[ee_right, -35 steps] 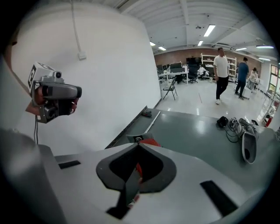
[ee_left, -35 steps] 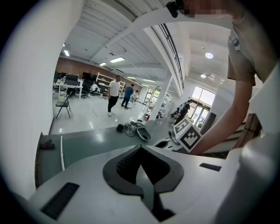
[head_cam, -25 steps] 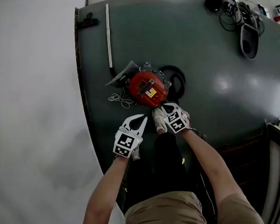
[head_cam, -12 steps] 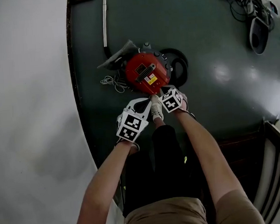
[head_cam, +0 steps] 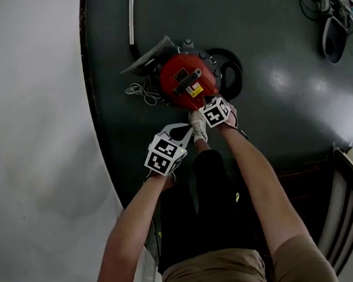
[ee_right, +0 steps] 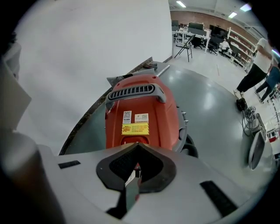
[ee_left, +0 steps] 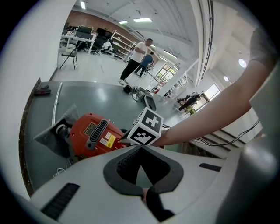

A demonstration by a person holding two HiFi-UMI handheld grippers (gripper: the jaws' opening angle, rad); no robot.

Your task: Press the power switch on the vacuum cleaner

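Note:
The red vacuum cleaner [head_cam: 186, 80] lies on the dark green floor, also seen in the right gripper view [ee_right: 140, 111] and the left gripper view [ee_left: 92, 133]. My right gripper [head_cam: 200, 102] is shut, its tips [ee_right: 138, 144] right at the vacuum's near end, at a red switch [ee_right: 131, 139] below the yellow label. I cannot tell whether they touch it. My left gripper [head_cam: 186, 130] is shut on nothing and hangs a little behind and left of the vacuum, tips [ee_left: 140, 147] aimed at the right gripper's marker cube [ee_left: 147, 127]. A white shoe [head_cam: 198, 130] stands between the grippers.
A black hose [head_cam: 231, 74] coils right of the vacuum. A grey nozzle [head_cam: 149, 56], a metal tube [head_cam: 132, 14] and a white cord [head_cam: 140, 91] lie to its left. Cables and a device [head_cam: 333, 36] are at the far right. A railing [head_cam: 351, 179] is at the right. People [ee_left: 138, 59] stand far off.
Both grippers have moved forward towards the vacuum. The right one has come up to its near end, and the left trails behind it. The head view has shifted closer.

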